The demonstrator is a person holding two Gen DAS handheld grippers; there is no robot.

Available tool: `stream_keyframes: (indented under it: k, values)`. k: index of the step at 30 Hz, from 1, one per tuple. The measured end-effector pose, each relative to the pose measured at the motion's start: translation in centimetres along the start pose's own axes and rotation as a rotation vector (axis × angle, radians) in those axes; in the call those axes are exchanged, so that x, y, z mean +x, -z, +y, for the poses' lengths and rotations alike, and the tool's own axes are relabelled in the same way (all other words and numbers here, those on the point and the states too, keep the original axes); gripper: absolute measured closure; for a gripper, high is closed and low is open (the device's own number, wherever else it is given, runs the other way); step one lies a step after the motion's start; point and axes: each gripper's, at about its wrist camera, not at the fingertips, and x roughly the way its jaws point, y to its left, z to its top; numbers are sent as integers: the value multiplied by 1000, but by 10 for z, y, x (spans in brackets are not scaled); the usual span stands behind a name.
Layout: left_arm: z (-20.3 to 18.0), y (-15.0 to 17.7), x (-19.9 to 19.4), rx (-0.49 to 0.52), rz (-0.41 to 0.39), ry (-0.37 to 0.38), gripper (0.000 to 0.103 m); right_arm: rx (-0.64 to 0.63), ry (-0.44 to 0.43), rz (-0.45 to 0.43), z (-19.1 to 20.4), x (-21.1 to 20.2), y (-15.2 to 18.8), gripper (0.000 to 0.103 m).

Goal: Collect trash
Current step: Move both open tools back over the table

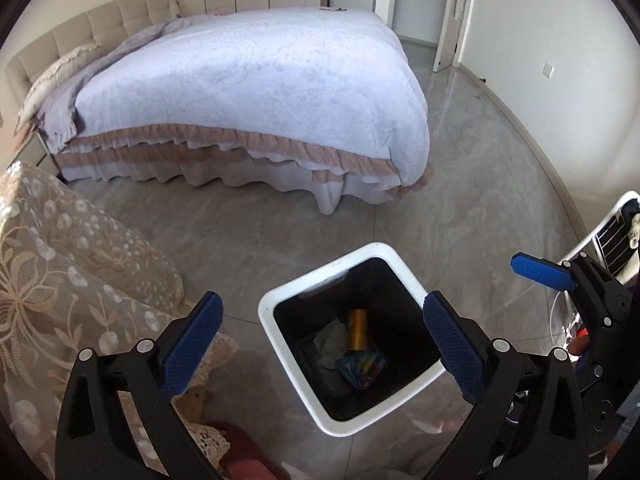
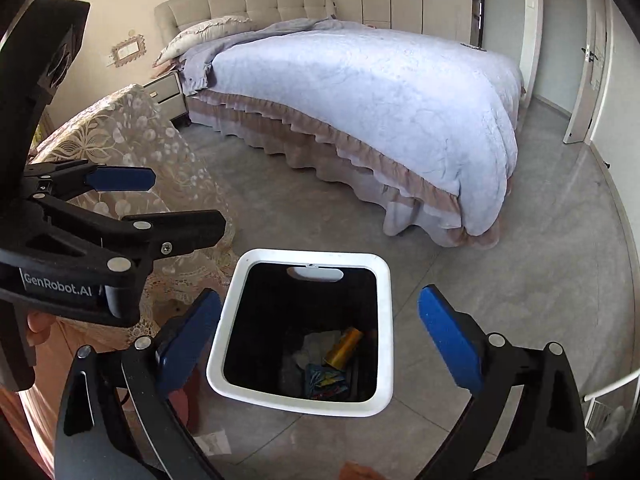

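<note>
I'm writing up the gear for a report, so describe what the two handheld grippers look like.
Both the left gripper and right gripper are matte black plastic frames with silver rivets. Each finger ends in a flat blue textured pad. A white "GenRobot.AI" label marks the left gripper's body, seen from the right wrist view. No cables show.

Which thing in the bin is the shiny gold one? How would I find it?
Start at the big bed, then look down to the white trash bin on the grey floor. Inside, a gold can lies beside crumpled paper and a blue wrapper; it is the only smooth, metallic tube there.
</note>
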Motion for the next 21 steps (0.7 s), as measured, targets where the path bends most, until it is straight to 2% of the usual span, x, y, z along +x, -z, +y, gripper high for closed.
stream_keyframes:
  k: [8, 12, 21]
  values:
    - [12, -5, -61, -33, -126, -32, 5, -76, -11, -108, 28, -35, -21, 5]
    - [25, -1, -102, -66, -203, -73, 5, -103, -58, -190, 48, -60, -36, 5]
    - [69, 27, -188, -150, -330, -236, 5, -200, -200, -312, 115, -99, -66, 5]
